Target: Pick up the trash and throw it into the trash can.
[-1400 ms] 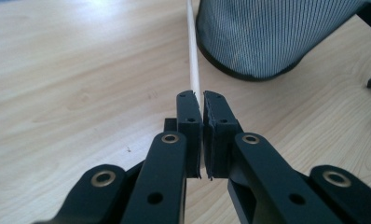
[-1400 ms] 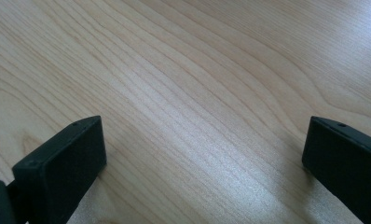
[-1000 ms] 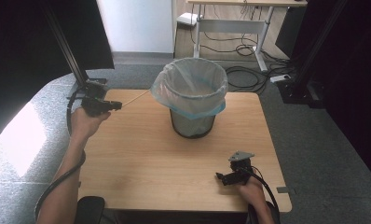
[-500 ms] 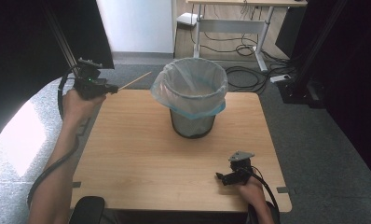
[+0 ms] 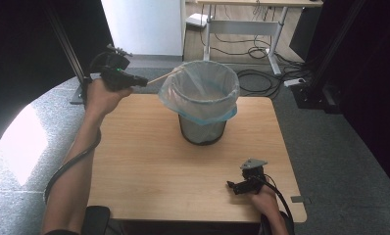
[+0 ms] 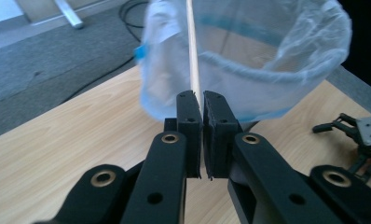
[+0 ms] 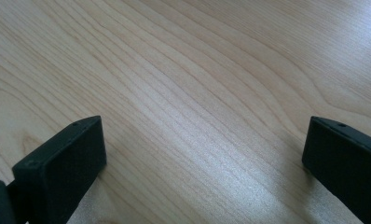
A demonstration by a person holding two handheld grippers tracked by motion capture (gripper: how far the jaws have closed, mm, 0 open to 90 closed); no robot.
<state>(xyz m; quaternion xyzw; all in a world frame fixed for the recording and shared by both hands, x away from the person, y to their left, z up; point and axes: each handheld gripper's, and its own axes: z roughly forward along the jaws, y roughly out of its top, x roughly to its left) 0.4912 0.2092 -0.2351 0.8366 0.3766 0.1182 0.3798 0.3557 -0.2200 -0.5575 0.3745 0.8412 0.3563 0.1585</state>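
Stick (image 6: 193, 51) tip probably behind bin liner (image 6: 286, 70)

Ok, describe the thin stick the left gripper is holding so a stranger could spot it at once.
Start at the wooden table and find the mesh bin lined with a pale blue bag near its far edge. Just left of the bin, the left gripper is raised in the air, shut on a thin wooden stick whose tip points at the bag's rim. It is the one slender, pale, straight thing here.

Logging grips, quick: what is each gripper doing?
Left gripper: closed on thin pale wooden stick.
Right gripper: open, holding nothing.
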